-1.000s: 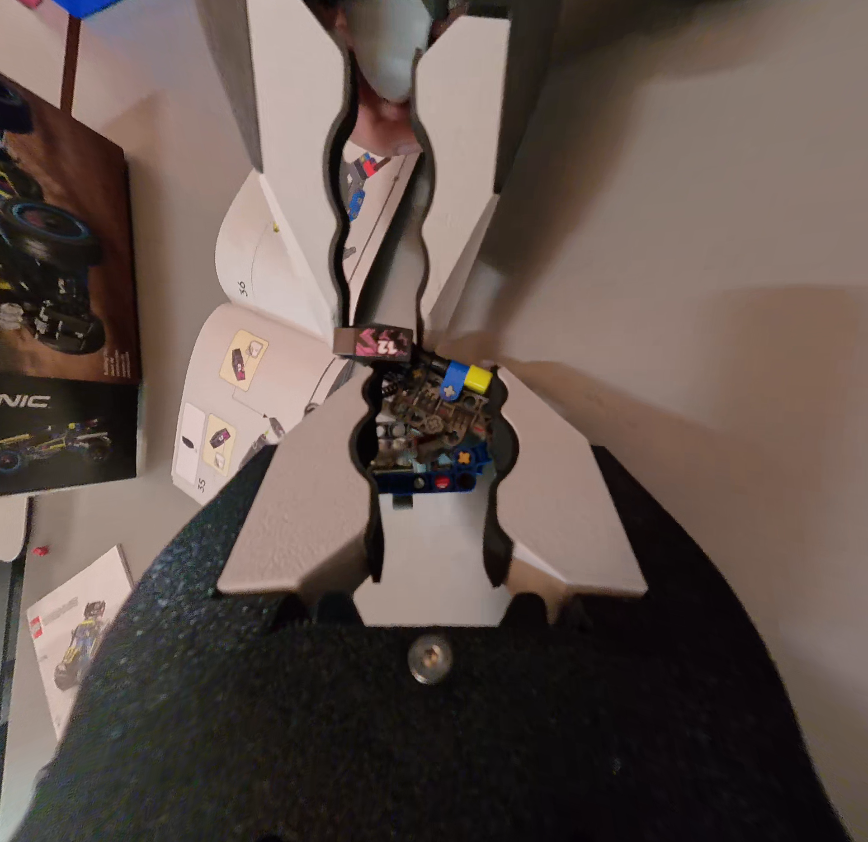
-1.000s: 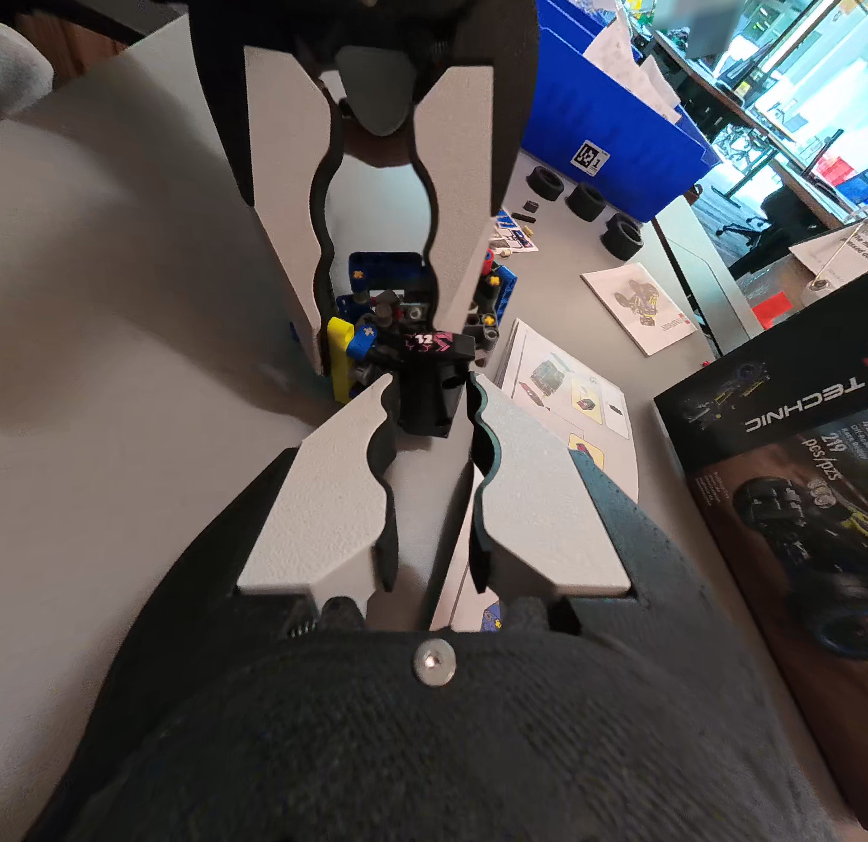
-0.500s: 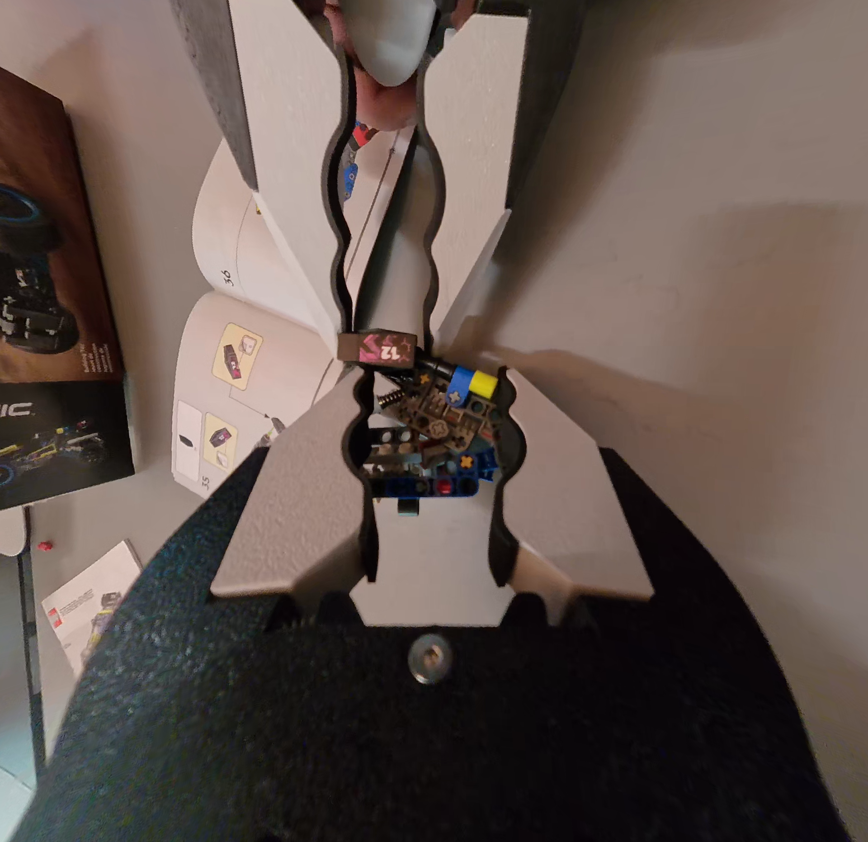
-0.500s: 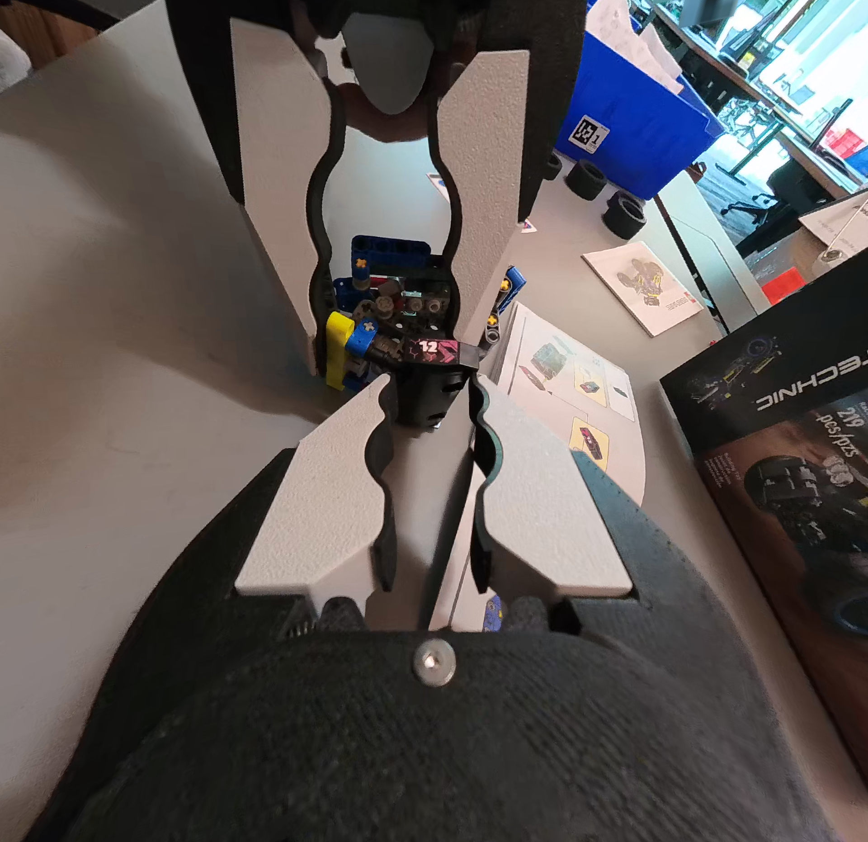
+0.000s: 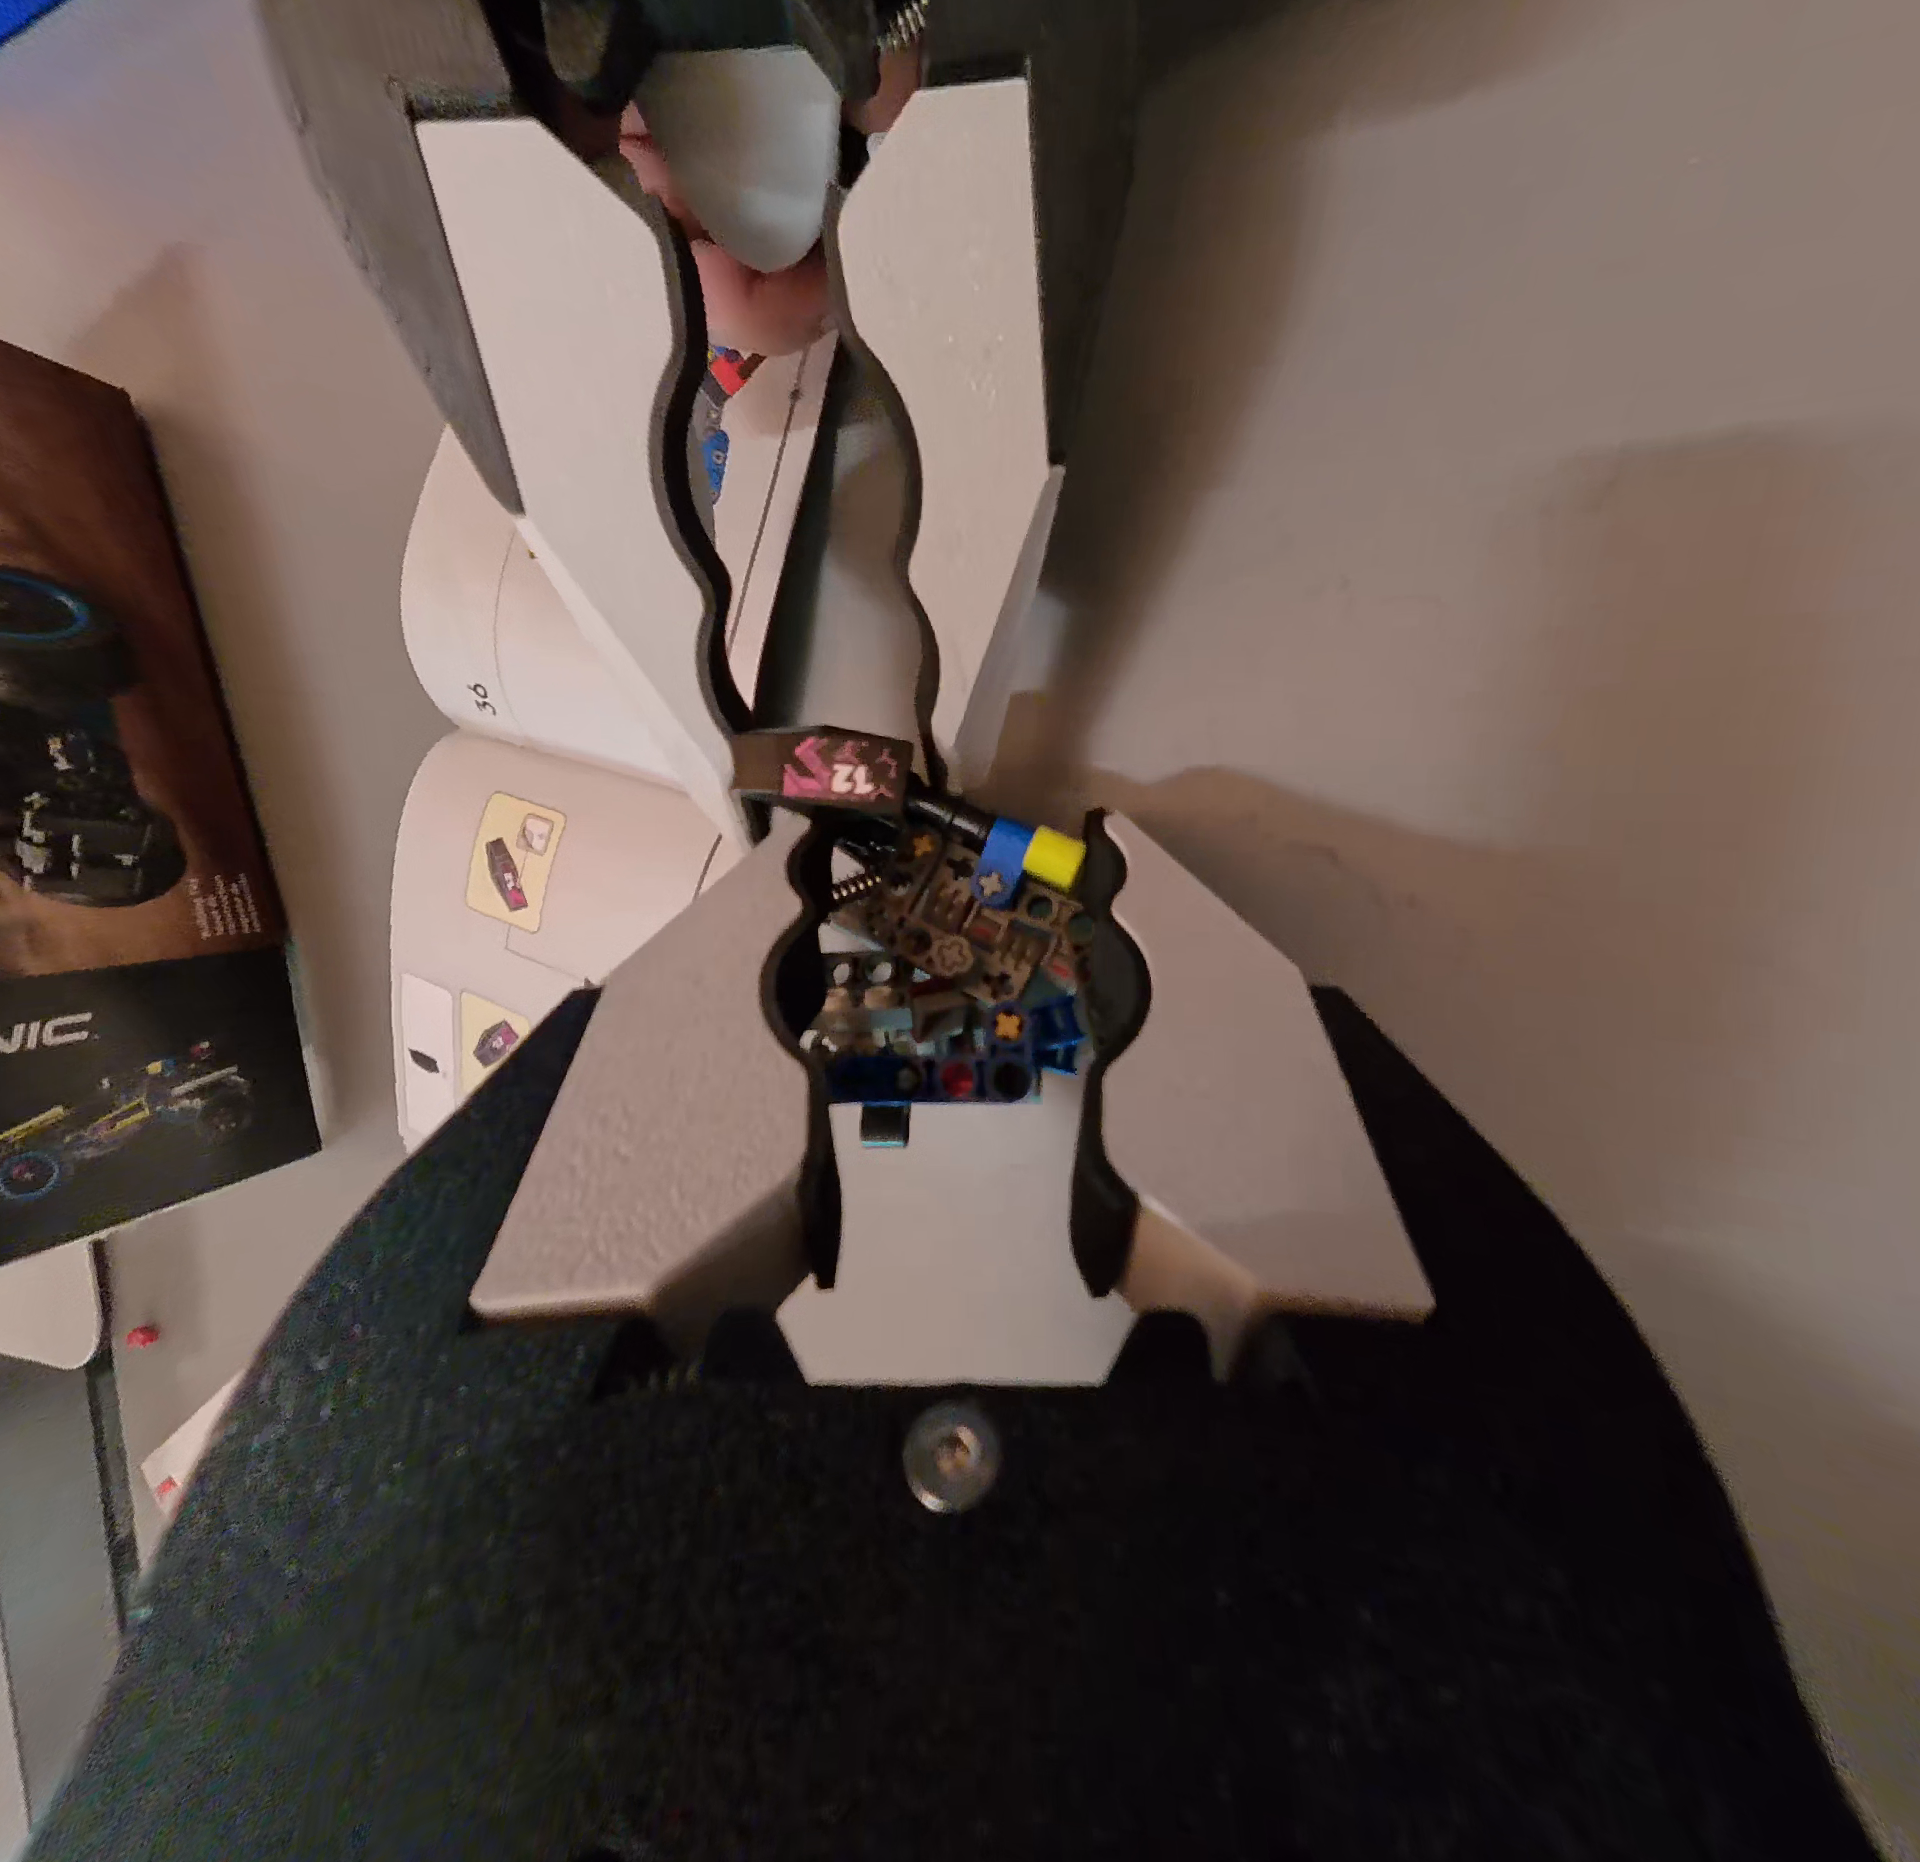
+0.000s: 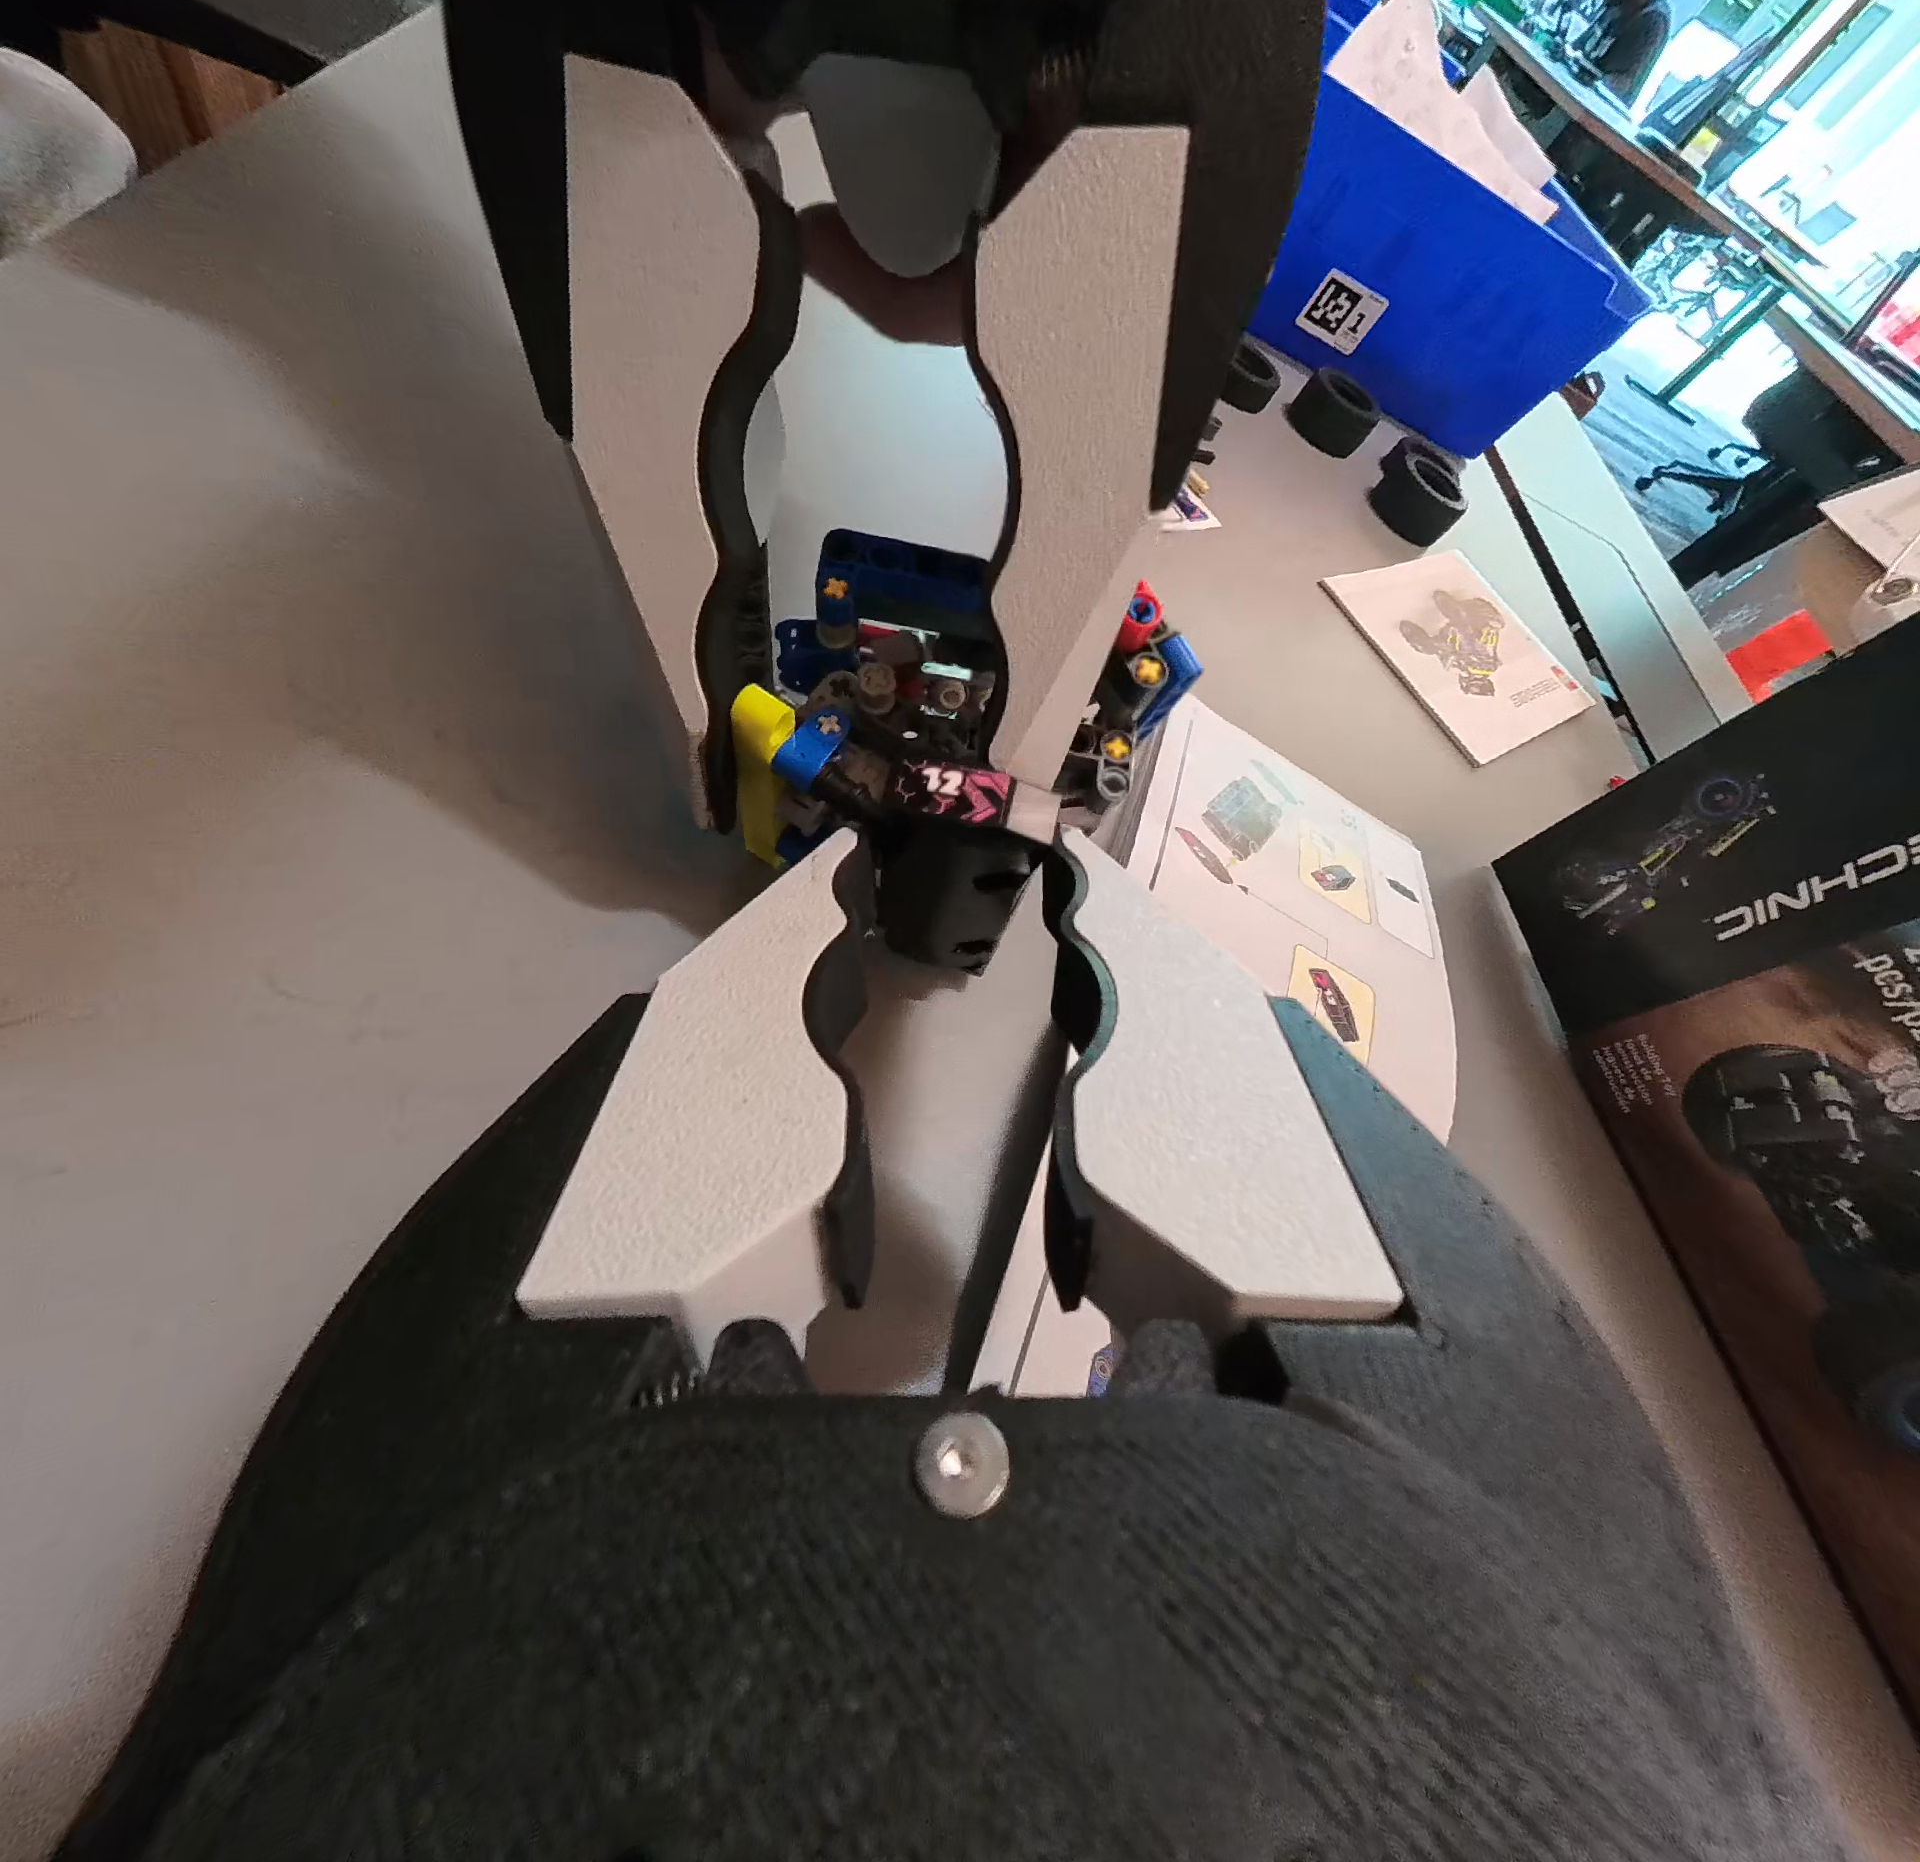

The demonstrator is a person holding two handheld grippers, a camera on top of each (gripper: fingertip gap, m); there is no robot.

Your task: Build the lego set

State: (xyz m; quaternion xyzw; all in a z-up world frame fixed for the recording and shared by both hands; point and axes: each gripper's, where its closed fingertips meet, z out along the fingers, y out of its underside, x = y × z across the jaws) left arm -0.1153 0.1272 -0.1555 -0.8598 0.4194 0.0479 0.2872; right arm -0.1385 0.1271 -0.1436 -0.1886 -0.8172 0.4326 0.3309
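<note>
My left gripper (image 5: 945, 836) is shut on a small brick assembly (image 5: 956, 960) of blue, grey and black parts with a yellow piece (image 5: 1060, 856). It also shows in the right wrist view (image 6: 883, 690). My right gripper (image 6: 954, 844) faces it and is shut on a black panel piece (image 6: 951, 908) with a pink sticker on top. That piece (image 5: 826, 773) touches the assembly's black end next to a blue connector (image 6: 810, 752). In the left wrist view the right gripper (image 5: 831, 752) comes in from above. Both work low over the grey table (image 6: 312, 669).
An open instruction booklet (image 6: 1299, 856) lies just right of the grippers, and the set's dark box (image 6: 1766, 981) lies beyond it. A smaller booklet (image 6: 1455, 659), black tyres (image 6: 1340, 425) and a blue bin (image 6: 1455, 285) sit farther back. More loose parts (image 6: 1143, 669) lie behind the left fingers. Both grippers' tips are close together, under 4 cm apart.
My left fingers widened a little around the assembly, then narrowed again. The two grippers have drawn slightly closer. The black panel piece has stayed at the assembly's edge, in my right fingers.
</note>
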